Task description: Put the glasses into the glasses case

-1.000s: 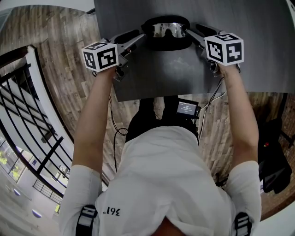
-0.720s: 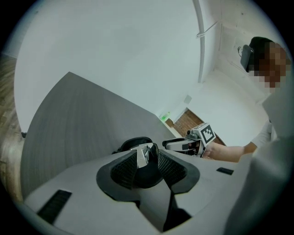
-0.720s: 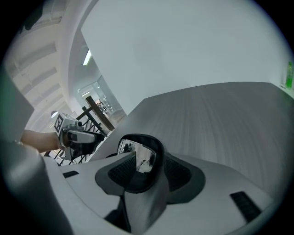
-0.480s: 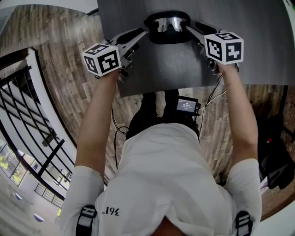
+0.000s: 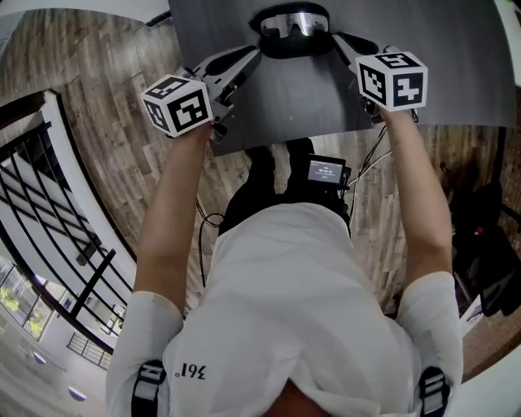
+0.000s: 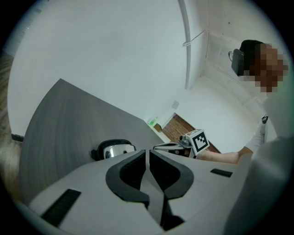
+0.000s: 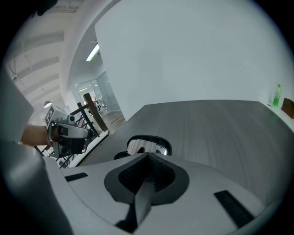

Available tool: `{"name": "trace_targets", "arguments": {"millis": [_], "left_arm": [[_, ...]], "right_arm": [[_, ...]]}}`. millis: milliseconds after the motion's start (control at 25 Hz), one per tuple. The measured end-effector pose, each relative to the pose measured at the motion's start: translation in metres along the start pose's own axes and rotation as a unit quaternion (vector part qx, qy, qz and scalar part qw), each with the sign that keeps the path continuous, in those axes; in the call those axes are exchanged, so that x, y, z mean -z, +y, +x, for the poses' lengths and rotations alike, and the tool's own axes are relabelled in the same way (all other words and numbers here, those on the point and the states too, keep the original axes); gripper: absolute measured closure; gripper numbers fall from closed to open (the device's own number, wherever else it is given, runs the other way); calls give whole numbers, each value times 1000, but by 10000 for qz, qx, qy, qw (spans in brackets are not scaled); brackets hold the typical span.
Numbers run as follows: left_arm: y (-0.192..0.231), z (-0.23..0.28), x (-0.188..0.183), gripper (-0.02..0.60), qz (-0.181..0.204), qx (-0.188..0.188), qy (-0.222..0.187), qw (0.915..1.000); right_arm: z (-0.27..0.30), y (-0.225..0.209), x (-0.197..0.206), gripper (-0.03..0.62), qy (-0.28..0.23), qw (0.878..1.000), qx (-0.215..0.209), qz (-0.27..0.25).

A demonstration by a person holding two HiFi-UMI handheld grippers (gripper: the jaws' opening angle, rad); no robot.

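Note:
The glasses (image 5: 295, 24), with mirrored lenses, lie in the open black case (image 5: 293, 49) at the far side of the dark grey table (image 5: 326, 89). My left gripper (image 5: 254, 54) hovers just left of the case and my right gripper (image 5: 339, 37) just right of it; neither touches it. The left gripper view shows the glasses (image 6: 115, 150) beyond the left gripper (image 6: 148, 153). The right gripper view shows them (image 7: 146, 147) past the right gripper (image 7: 148, 156). Both pairs of jaws have just been closing, and they meet with nothing between them.
The table's near edge runs just in front of the person's waist, where a small device with a lit screen (image 5: 327, 171) hangs. A black railing (image 5: 49, 204) stands at the left on the wood floor. A dark bag (image 5: 488, 269) lies at the right.
Both grippers have drawn back from the sides of the case and lifted a little. Their jaws have closed empty. The glasses stay in the case.

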State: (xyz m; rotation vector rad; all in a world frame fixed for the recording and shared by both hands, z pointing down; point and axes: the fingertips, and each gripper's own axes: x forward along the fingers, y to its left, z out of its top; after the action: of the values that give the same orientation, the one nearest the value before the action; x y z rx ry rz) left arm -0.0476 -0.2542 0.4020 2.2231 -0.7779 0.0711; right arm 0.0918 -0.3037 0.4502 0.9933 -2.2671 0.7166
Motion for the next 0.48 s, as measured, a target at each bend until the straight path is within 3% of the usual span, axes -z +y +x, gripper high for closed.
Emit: {"name": "trace_targets", "arguments": {"millis": [480], "left_arm": [[-51,-14,13,546,49,293,-65,9995]], "right_arm": [[-51,24,9,585,-358,9983,463,-42]]}}
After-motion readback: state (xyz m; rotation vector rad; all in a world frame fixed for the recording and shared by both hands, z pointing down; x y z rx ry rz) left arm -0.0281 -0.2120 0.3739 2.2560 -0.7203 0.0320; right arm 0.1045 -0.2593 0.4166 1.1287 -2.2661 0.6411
